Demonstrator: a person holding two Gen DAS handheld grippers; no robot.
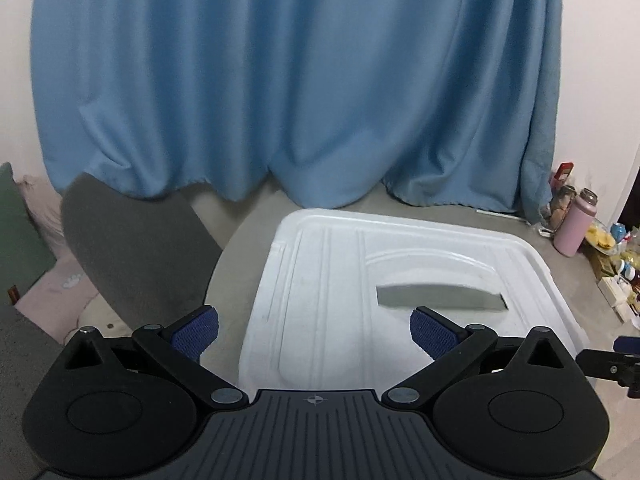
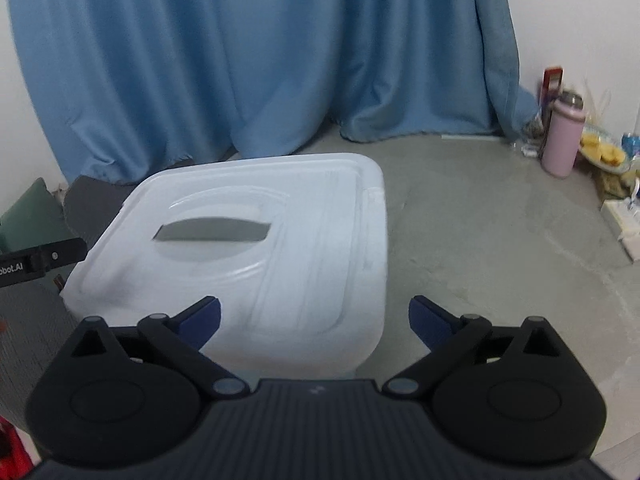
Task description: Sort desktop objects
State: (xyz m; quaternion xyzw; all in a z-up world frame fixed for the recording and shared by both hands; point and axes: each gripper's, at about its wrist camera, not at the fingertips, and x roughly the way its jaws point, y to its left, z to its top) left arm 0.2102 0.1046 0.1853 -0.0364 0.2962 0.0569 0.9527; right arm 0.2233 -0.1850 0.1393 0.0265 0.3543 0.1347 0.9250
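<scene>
The white moulded plastic storage-box lid, with raised ribs and an oval recess holding a slot-shaped handle opening, sits on a white bin on the grey concrete floor, in front of a blue fabric curtain. It lies directly ahead of both tools.

The left gripper hovers over the near edge of the lid with its jaws spread wide and nothing between the blue pads. The right gripper hangs over the near right corner of the lid, jaws likewise released and empty; its outer pad lies over bare floor.

Handling estimate:
- Weight: the lid appears thin-walled and light.
- Stiffness: semi-rigid; expect some flex if lifted from one edge only.
- Surface: smooth and glossy, likely slippery against the pads.
- Fragility: low.

Recommended hold: pinch the rim at the near edge, or insert one finger through the handle slot and close on the bar of plastic beside it. A two-point hold on opposite rims would limit twisting.

A pink cylindrical insulated bottle and assorted clutter stand well apart at the right wall. No loose desktop items are visible on the lid.
</scene>
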